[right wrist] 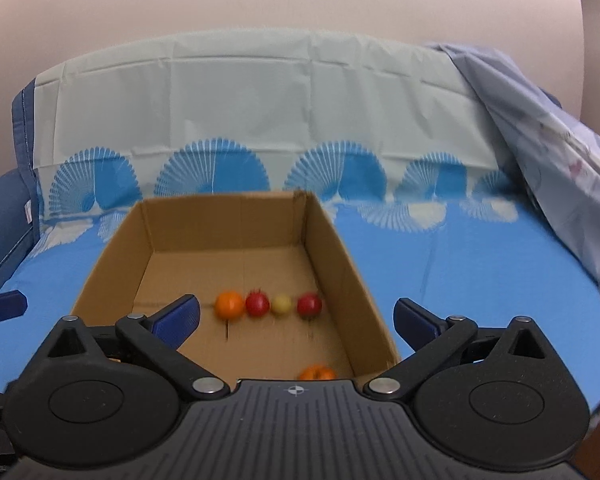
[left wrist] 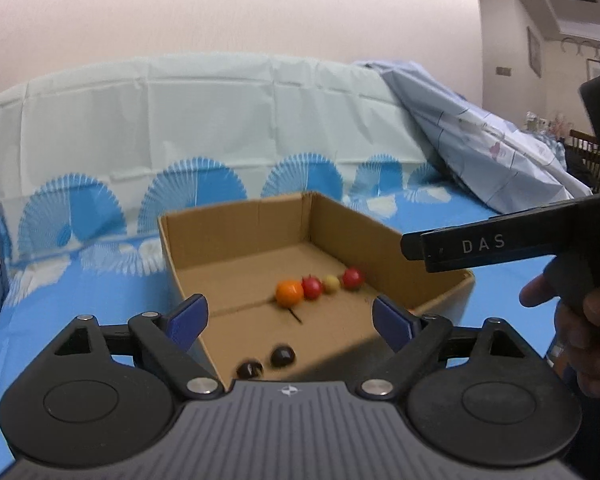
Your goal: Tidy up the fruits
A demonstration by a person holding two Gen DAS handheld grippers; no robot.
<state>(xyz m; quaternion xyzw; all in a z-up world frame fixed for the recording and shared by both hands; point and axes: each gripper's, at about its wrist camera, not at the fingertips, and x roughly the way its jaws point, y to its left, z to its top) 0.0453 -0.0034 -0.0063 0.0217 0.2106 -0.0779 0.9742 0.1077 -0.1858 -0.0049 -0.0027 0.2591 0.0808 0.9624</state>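
A shallow cardboard box (left wrist: 236,232) (right wrist: 332,240) sits on a blue cloth. Inside it a row of small tomatoes lies: orange (left wrist: 289,293) (right wrist: 229,305), red (left wrist: 312,287) (right wrist: 257,304), yellow (left wrist: 331,283) (right wrist: 281,305), red (left wrist: 353,277) (right wrist: 309,304). Two dark fruits (left wrist: 283,356) (left wrist: 249,369) lie near the box's front. Another orange tomato (right wrist: 317,372) lies at the front, partly hidden by the gripper body. My left gripper (left wrist: 288,316) is open and empty above the box's near edge. My right gripper (right wrist: 296,316) is open and empty above the box; its body (left wrist: 480,246) shows in the left wrist view.
A blue cloth with white fan prints (right wrist: 460,264) covers the surface. A pale cloth-draped backrest (right wrist: 260,92) rises behind the box. A crumpled light sheet (right wrist: 560,168) lies at the right. A dark blue cushion (right wrist: 0,216) is at the left.
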